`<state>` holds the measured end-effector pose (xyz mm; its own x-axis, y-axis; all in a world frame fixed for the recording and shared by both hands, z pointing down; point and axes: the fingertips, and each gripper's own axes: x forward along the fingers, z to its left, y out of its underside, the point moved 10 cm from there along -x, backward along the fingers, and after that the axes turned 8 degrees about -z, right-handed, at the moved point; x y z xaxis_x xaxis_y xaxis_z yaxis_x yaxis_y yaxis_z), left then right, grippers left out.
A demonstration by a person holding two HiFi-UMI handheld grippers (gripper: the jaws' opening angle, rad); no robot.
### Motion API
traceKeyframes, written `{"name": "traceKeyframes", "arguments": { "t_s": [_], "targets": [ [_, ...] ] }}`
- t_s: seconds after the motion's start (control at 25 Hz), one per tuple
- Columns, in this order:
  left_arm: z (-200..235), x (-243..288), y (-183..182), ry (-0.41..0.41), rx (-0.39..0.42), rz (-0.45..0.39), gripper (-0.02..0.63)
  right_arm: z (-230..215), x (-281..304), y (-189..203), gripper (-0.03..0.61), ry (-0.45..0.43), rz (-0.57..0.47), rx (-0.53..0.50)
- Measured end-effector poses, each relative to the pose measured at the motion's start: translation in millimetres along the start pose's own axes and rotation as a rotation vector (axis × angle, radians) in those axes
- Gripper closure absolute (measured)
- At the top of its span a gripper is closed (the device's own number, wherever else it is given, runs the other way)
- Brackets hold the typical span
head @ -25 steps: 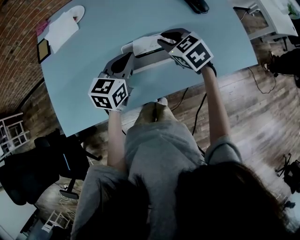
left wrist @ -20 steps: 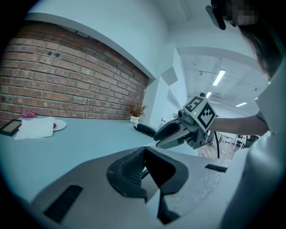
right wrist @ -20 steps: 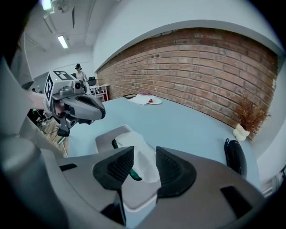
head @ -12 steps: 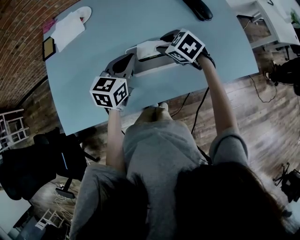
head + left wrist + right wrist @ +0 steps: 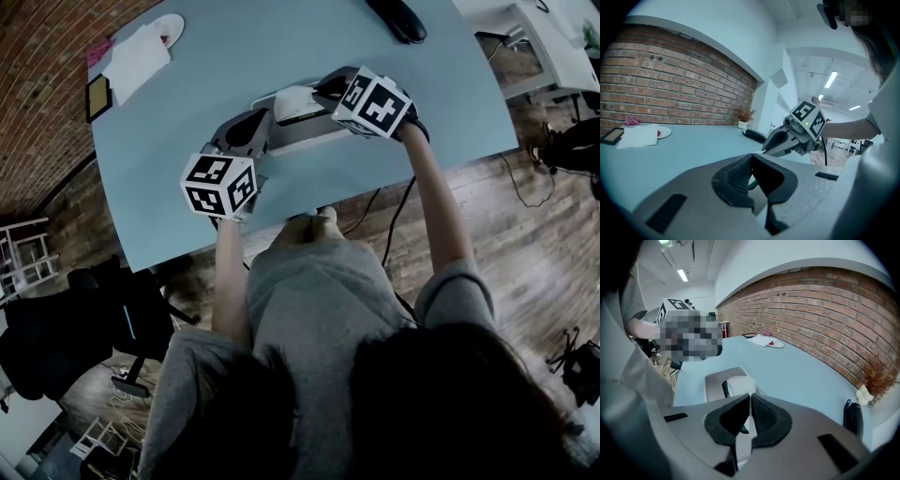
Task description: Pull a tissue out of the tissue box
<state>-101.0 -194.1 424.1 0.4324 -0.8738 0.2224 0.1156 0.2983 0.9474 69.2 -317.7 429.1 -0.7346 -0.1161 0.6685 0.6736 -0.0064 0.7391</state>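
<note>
A grey tissue box (image 5: 302,137) lies on the pale blue table (image 5: 216,56), and a white tissue (image 5: 292,97) stands up from its slot. My right gripper (image 5: 323,87) reaches over the box from the right. Its jaws have just been closing, and in the right gripper view (image 5: 750,397) a white strip of tissue (image 5: 739,383) runs between the pads. My left gripper (image 5: 251,126) rests at the box's left end. In the left gripper view its jaws (image 5: 751,158) meet at the tips and hide the box.
At the table's far left lie a white napkin (image 5: 136,61), a small plate (image 5: 170,25) and a dark card (image 5: 97,97). A black handset (image 5: 397,17) sits at the far edge. The near table edge runs just behind both hands, with a black chair (image 5: 56,328) on the floor.
My right gripper has rolled and dipped toward the tissue, and its jaws have come together on it. The left gripper has not moved.
</note>
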Motion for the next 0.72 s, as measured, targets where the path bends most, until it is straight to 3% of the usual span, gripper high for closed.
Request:
{"name": "traceKeyframes", "arguments": {
  "t_s": [0.72],
  "targets": [
    [-6.0,0.3,-5.3,0.029,0.016,-0.008,0.611,0.7,-28.6,-15.1,0.575,0.065,-0.068,-0.013]
  ]
}}
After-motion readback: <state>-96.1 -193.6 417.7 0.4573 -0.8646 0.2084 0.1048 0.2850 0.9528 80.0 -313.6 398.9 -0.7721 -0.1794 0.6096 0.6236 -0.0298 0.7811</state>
